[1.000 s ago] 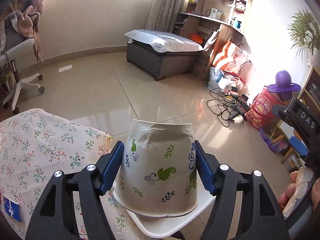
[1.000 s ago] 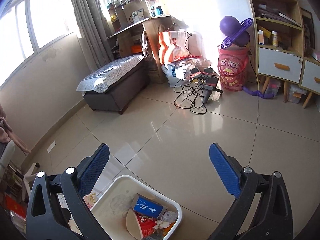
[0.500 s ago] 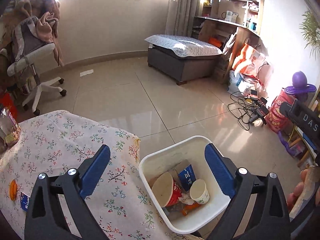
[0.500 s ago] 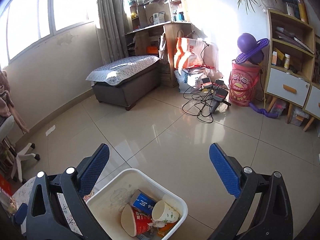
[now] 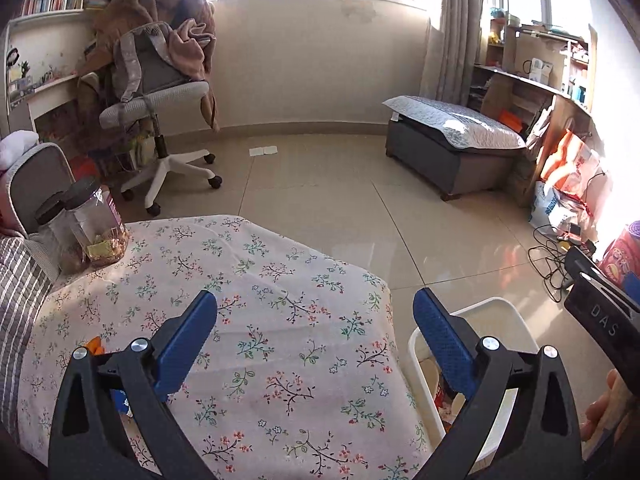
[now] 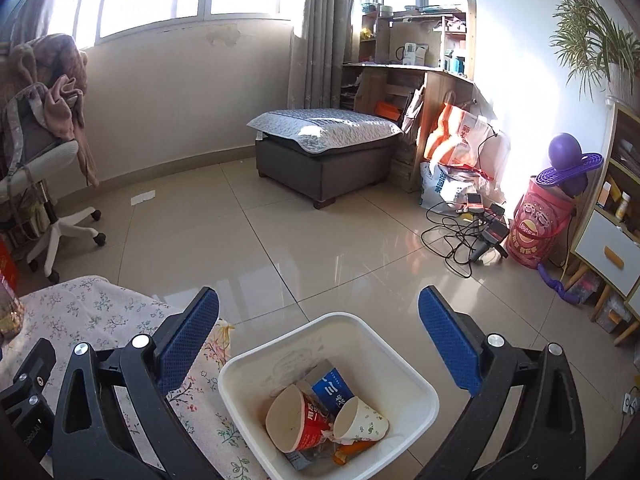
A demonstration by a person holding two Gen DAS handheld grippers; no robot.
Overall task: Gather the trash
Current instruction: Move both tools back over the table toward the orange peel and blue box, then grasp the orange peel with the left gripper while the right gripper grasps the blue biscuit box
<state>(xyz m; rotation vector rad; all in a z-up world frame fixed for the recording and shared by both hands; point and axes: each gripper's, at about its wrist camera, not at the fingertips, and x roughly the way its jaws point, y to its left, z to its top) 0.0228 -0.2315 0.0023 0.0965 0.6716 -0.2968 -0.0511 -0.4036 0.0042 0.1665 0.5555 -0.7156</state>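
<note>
A second ago the left gripper (image 5: 315, 330) was clamped on a floral paper cup (image 6: 361, 420) above the bin; now that cup lies on its side in the white bin (image 6: 400, 352) and the gripper has swung away over the table. Its blue pads (image 5: 444, 338) stand spread wide with nothing between them, above the flowered tablecloth (image 5: 280, 320). The right gripper (image 6: 319, 336) has shifted too, and its view now takes in the table's edge as well as the bin; its jaws are wide apart and empty, hanging over the bin.

In the bin, the floral cup rests toward the right side, mouth up and leftward, touching a larger red and white noodle cup (image 6: 298, 418) that lies tilted beside it. Behind both is a blue carton (image 6: 332, 390), and something orange (image 6: 352, 449) shows below the floral cup. The bin stands on the tiled floor, just beside the right edge of the table.

On the table, near the left gripper's left finger, a small orange scrap (image 5: 95, 345) and a blue item (image 5: 119, 399) lie partly hidden by the gripper's frame. At the far left corner stand two clear jars with dark lids (image 5: 94, 228). Beyond the table are an office chair (image 5: 160, 92) draped with a brown blanket, and a grey ottoman (image 5: 452, 152) by the window wall. A hand (image 5: 600, 416) shows at the right margin of the left view.
</note>
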